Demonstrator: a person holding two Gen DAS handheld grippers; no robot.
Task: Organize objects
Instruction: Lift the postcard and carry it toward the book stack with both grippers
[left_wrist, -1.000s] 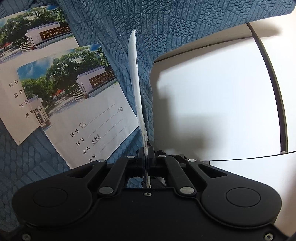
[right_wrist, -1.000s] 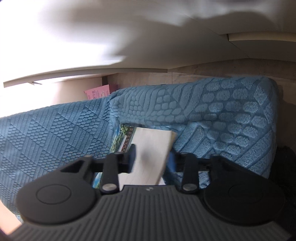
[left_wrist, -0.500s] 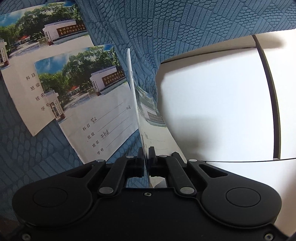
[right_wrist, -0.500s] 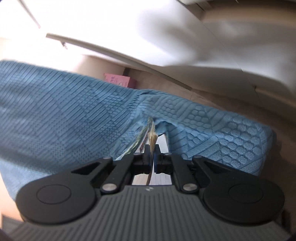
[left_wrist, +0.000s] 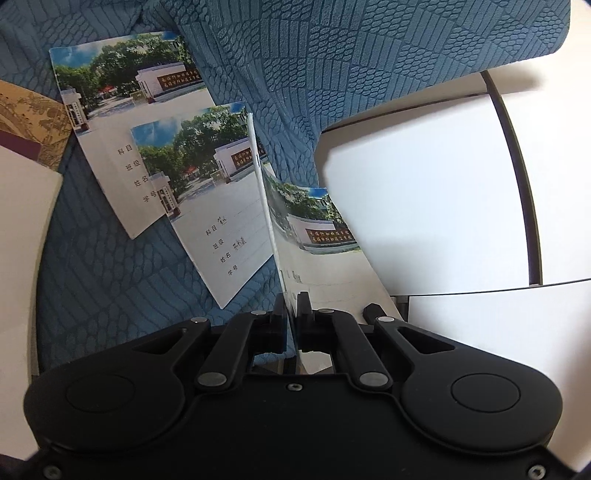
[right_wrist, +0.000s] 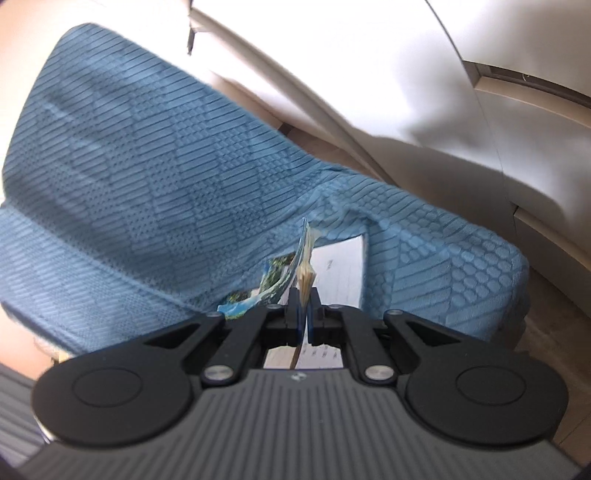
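My left gripper is shut on the lower edge of a thin exercise book with a photo cover, held on edge above the blue textured sofa. Two more such books lie flat on the seat: one just left of the held book, another farther left, partly under it. In the right wrist view my right gripper is shut on a stack of books seen edge-on, its blue photo cover curling left, lifted over the sofa.
A white cabinet front with dark seams stands right of the sofa. At the far left lie a beige patterned book, a dark red book and a white sheet. White furniture and wooden floor lie beyond the sofa.
The left gripper drew back and up with its book, bringing more books into view. The right gripper closed on the stack, rolled and rose with it.
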